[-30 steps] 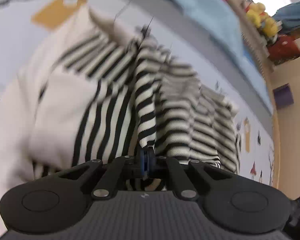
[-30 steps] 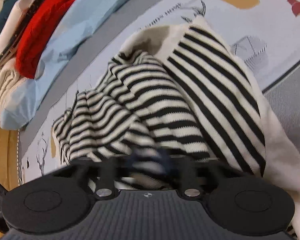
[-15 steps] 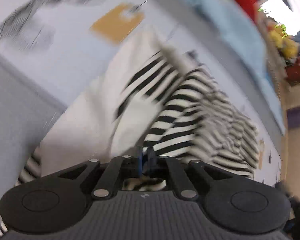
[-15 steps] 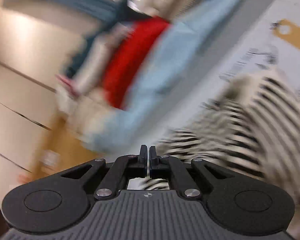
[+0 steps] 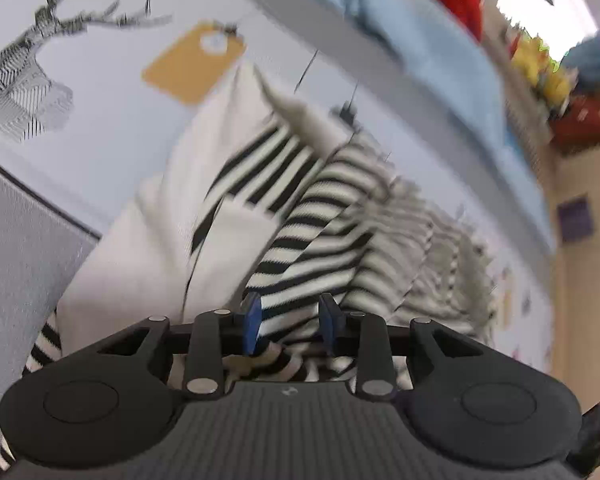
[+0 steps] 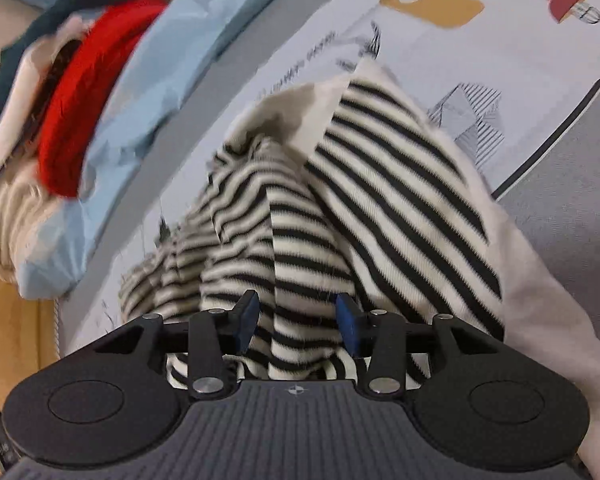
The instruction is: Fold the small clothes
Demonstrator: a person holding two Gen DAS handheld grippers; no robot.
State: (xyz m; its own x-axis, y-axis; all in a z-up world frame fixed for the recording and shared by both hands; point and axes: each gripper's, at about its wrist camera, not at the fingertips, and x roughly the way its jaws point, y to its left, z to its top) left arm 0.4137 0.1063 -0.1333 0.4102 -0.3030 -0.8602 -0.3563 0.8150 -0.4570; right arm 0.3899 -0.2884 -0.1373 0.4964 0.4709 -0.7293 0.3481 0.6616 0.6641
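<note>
One striped garment [image 5: 320, 240], black-and-white with cream panels, bunched at frame centre on printed sheet [image 5: 112, 128] in both wrist views. Two claws counted. Left claw [image 5: 288, 322]: jaws opening, blue pads apart, striped fabric between them, not pinched. Right claw [image 6: 296, 322]: jaws opening, pads apart, a fold of stripes between, not pinched. Half a second ago both pressed together; now spread. Right view then swung toward the clothes pile, now back over the garment. Pile at upper left of right view: one red item [image 6: 84, 92], one light blue cloth [image 6: 148, 92], cream and dark teal pieces beside. No containers visible.
</note>
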